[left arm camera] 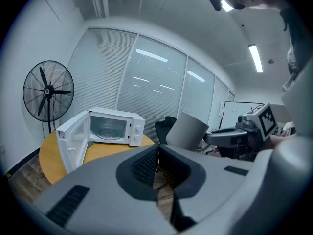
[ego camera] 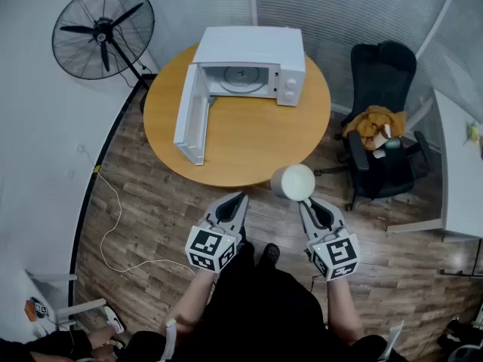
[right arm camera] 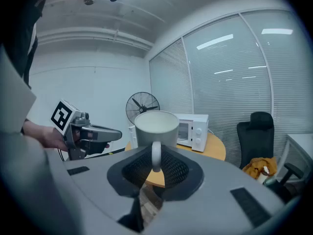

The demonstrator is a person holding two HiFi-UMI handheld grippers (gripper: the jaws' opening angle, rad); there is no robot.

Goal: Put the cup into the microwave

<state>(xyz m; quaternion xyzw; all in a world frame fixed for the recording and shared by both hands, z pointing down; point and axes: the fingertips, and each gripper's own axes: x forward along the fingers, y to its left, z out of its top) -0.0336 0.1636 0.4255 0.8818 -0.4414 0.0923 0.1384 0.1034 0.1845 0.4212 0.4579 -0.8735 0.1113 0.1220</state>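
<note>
The cup (right arm camera: 156,129) is held by its handle in the right tongs (right arm camera: 153,169), just ahead of their tips. The left tongs (left arm camera: 157,153) are closed and empty. The cup is judged stiff, smooth, breakable and fairly heavy, so tipping may be allowed by this handle grip.

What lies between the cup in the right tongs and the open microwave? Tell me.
Head view: only bare top of the round wooden table between the white ceramic cup and the white microwave.

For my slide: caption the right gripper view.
Right gripper holds a white cup by its handle, microwave on the table beyond.
</note>
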